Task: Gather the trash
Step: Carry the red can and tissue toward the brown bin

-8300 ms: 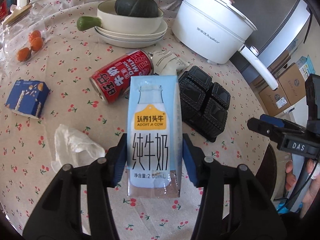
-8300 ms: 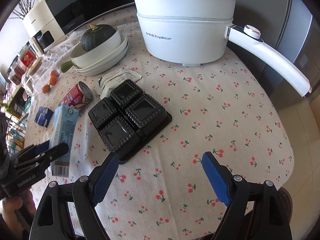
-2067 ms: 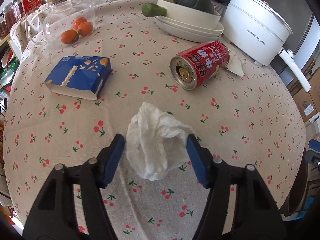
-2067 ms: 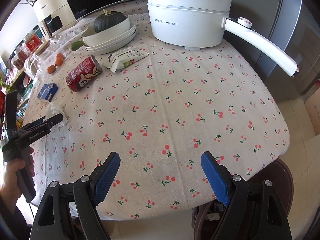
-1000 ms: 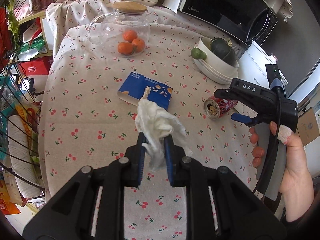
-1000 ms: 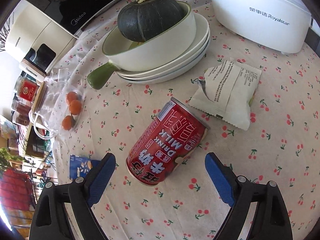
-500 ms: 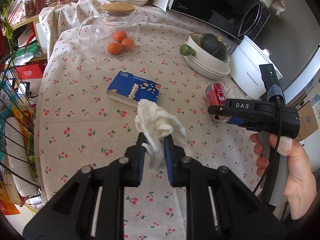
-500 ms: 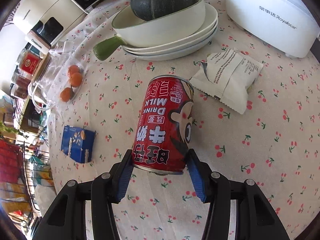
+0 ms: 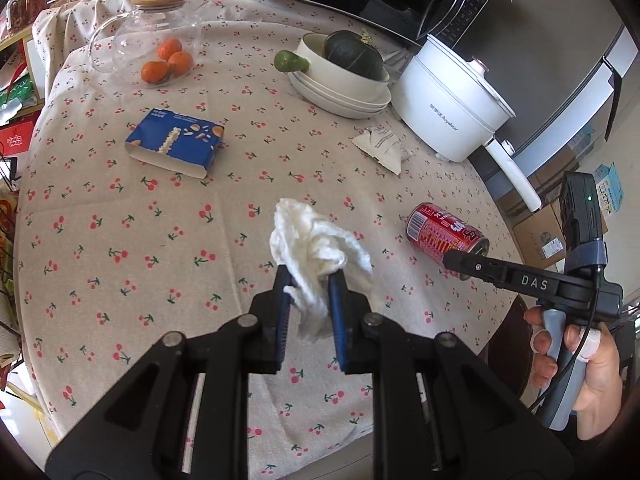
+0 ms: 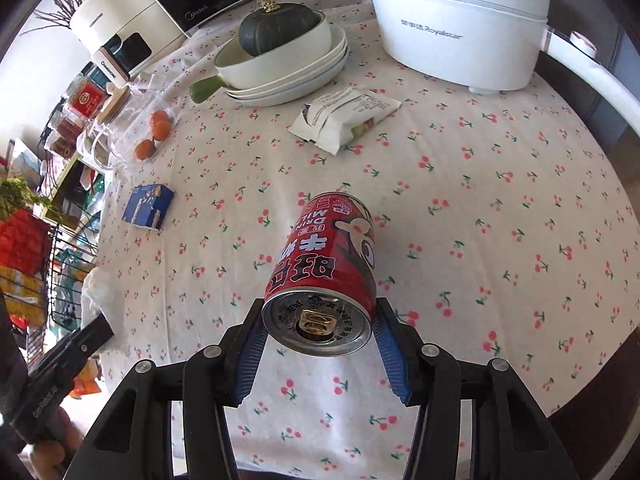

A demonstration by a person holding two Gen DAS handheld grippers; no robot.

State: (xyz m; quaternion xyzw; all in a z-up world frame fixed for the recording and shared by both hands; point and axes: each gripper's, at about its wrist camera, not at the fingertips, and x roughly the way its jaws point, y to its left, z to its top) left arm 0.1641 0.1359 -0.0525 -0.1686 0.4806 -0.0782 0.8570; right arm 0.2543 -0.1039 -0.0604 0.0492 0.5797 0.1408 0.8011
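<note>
Trash lifted over cherry-print tablecloth (image 9: 120, 240).
Left gripper (image 9: 308, 280) clamped on crumpled white tissue (image 9: 316, 248); right gripper (image 10: 320, 320) clamped on glossy red can (image 10: 326, 256), toward 12 o'clock.

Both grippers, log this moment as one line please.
left gripper: shut on tissue | right gripper: shut on red can, clear of tablecloth | left on table: blue box, white wrapper

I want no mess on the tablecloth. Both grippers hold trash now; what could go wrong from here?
1. The red can is clamped by the right gripper near its opened end, tilted; leftover drink might spill.
2. The left gripper pinches only part of the crumpled tissue; the loose rest may tear or slip out.
3. The blue box and white wrapper could be forgotten.
</note>
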